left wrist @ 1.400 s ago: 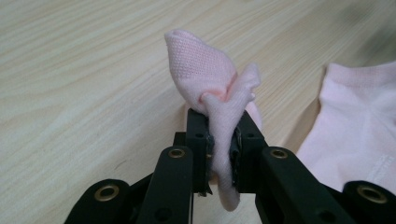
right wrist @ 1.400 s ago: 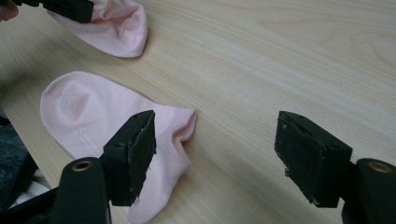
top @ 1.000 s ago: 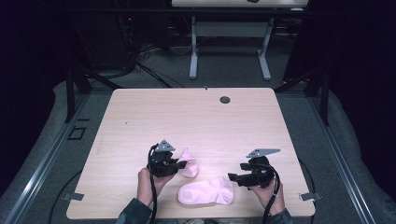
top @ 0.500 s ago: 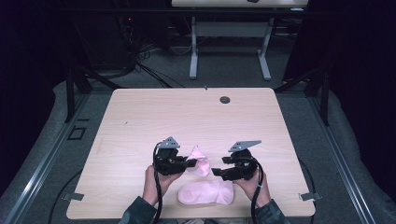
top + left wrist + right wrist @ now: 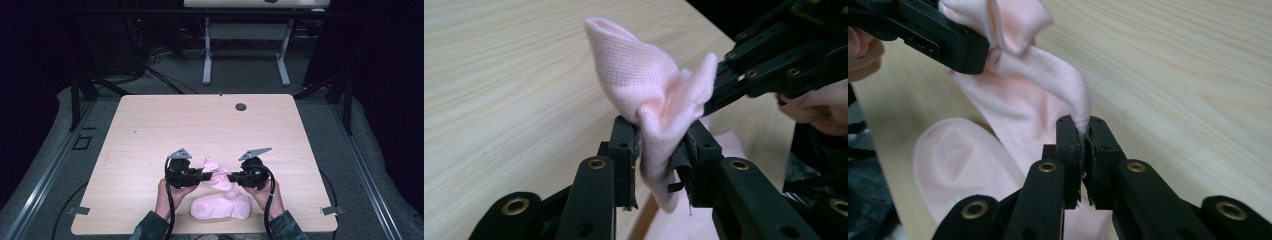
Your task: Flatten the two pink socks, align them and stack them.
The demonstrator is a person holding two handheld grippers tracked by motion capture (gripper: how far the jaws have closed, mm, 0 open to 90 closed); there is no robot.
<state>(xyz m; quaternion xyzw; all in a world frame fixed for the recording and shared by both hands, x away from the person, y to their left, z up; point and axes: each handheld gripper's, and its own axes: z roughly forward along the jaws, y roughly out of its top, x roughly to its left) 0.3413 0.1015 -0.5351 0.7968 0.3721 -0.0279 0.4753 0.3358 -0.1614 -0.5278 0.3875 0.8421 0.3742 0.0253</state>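
Near edge of the wooden table (image 5: 150, 130), person's side. Left gripper (image 5: 204, 175) sits left of centre, pointing inward toward the other tool; its jaws are clamped on a bunched fold of the pink sock (image 5: 220, 197), and in the left gripper view the fabric (image 5: 651, 95) rises between the two pads in a puffed peak while a tail hangs down below them. These jaws have just been easing a little wider, cloth between them all the while. The sock itself: upper part lifted off the surface and stretched between the two tools, the broad lower part lying flat on the table just in front of the person's sleeves. Right gripper (image 5: 231, 176) faces the left one from the right, tips nearly meeting it across the raised cloth. Its jaws have just been closing and now stand pinched together on a thin edge of the sock (image 5: 1038, 95), seen in the right gripper view as a ridge of fabric trapped between the pads. A small dark round grommet (image 5: 241, 106) sits far off near the table's back edge.
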